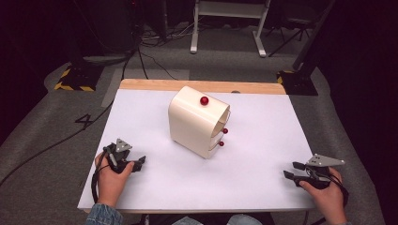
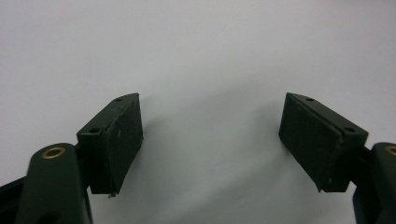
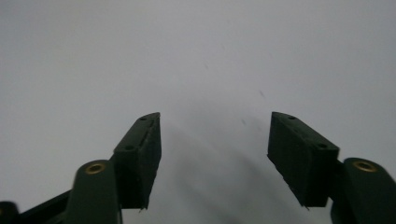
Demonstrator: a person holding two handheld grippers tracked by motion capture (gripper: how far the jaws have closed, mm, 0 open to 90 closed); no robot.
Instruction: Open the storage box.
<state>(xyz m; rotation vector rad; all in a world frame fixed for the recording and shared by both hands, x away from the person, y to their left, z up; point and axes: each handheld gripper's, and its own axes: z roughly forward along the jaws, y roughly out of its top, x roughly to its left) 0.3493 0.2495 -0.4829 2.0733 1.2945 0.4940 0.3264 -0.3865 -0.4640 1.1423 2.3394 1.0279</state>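
A cream cabinet (image 1: 197, 123) with a rounded top stands in the middle of the white table (image 1: 253, 136). It carries a red knob (image 1: 204, 100) on top and two smaller red knobs (image 1: 225, 131) on its right-facing drawer fronts. My left gripper (image 1: 140, 162) rests near the table's front left, open and holding nothing. At the front right lies my right gripper (image 1: 292, 169), also open, nothing in it. In the left gripper view my left gripper (image 2: 210, 140) faces bare white table. In the right gripper view my right gripper (image 3: 214, 154) looks at the same surface.
A wooden strip (image 1: 202, 86) edges the table's far side. Grey carpet with cables (image 1: 141, 56) lies beyond, with a white desk frame (image 1: 227, 23) and dark stands with yellow-black striped bases (image 1: 75, 77) at the back.
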